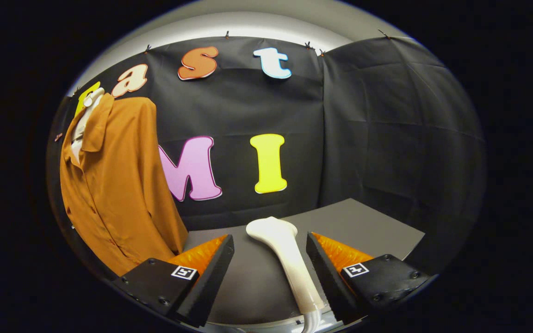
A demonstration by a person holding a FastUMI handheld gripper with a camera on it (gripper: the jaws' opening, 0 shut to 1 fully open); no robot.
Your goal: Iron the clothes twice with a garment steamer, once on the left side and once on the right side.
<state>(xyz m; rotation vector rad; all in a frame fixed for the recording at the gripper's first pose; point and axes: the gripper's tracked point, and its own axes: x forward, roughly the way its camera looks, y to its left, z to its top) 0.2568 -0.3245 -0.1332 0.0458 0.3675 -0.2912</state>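
The white steamer [289, 259] lies flat on the grey table [373, 226], near its front edge, so it is easy to pick up. The gripper [270, 263] has its fingers wide apart, the handle between them, nearer the right one. The brown shirt [114, 185] hangs upright by the table's left edge, ready for steaming.

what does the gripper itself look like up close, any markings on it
The gripper has two wedge-shaped fingers that taper toward their tips, with ridged inner faces. Each sits on a black block mount fastened with small screws. On top of each mount is a square black-and-white fiducial tag. No cables or sleeves can be seen.
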